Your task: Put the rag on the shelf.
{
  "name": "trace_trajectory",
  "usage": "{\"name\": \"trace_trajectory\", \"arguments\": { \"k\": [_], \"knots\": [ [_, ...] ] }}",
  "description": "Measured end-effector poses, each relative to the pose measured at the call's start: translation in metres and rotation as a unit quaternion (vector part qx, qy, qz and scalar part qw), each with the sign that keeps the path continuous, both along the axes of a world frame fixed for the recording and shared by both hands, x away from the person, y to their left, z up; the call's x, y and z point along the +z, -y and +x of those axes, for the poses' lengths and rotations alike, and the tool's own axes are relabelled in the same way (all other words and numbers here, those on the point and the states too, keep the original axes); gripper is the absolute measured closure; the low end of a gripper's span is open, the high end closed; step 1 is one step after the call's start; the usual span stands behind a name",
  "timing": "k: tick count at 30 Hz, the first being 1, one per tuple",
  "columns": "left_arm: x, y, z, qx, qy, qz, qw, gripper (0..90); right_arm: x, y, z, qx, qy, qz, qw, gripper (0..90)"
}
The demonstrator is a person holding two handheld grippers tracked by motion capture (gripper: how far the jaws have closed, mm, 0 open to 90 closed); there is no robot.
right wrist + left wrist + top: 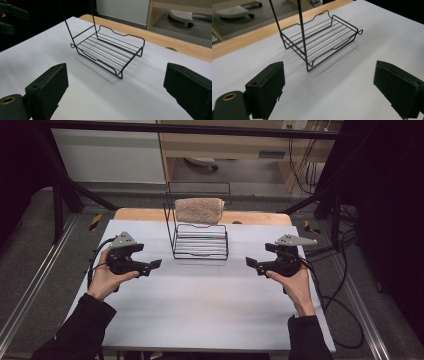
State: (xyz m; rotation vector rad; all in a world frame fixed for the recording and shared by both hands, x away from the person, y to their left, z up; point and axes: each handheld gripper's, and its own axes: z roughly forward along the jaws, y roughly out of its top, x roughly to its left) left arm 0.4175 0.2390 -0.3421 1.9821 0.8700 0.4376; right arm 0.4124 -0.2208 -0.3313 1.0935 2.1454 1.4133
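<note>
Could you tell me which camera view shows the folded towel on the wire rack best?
The high view: the towel hangs folded over the top bar of the wire rack, in full sight. The left gripper view and right gripper view take in the rack's lower tray and uprights, cut off below the towel.

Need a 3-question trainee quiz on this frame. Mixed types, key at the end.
1. True or false: the towel lies on the rack's bottom shelf.
2. Which tongs hold something? A) left B) right C) neither
3. Fill in: both tongs are ___ (open/shut).

Key:
1. False. It hangs over the top bar; the bottom shelf is bare.
2. C. The left tongs and right tongs flank the rack, apart from it.
3. Open.
</note>
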Motion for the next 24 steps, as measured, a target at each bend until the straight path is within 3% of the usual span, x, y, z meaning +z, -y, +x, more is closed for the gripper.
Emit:
{"name": "trace_trajectory", "arguments": {
  "k": [4, 11, 22, 24],
  "knots": [
    [-0.018, -0.004, -0.006, -0.002, -0.006, -0.011, 0.9999, 10.4, -0.016, 0.007, -0.007, 0.003, -0.004, 0.001, 1.0, 4.0],
    [-0.047, -0.01, -0.015, -0.015, -0.019, 0.005, 0.9997, 10.9, -0.043, 0.021, -0.017, 0.002, -0.025, 0.013, 0.9996, 2.1],
    [-0.081, -0.023, -0.03, -0.006, -0.032, -0.004, 0.9995, 10.8, -0.084, 0.046, -0.036, -0.009, -0.063, 0.018, 0.9978, 0.6],
    [-0.084, -0.025, -0.033, -0.008, -0.032, -0.002, 0.9994, 10.9, -0.089, 0.05, -0.04, -0.001, -0.063, 0.011, 0.998, 0.6]
  ]
}}
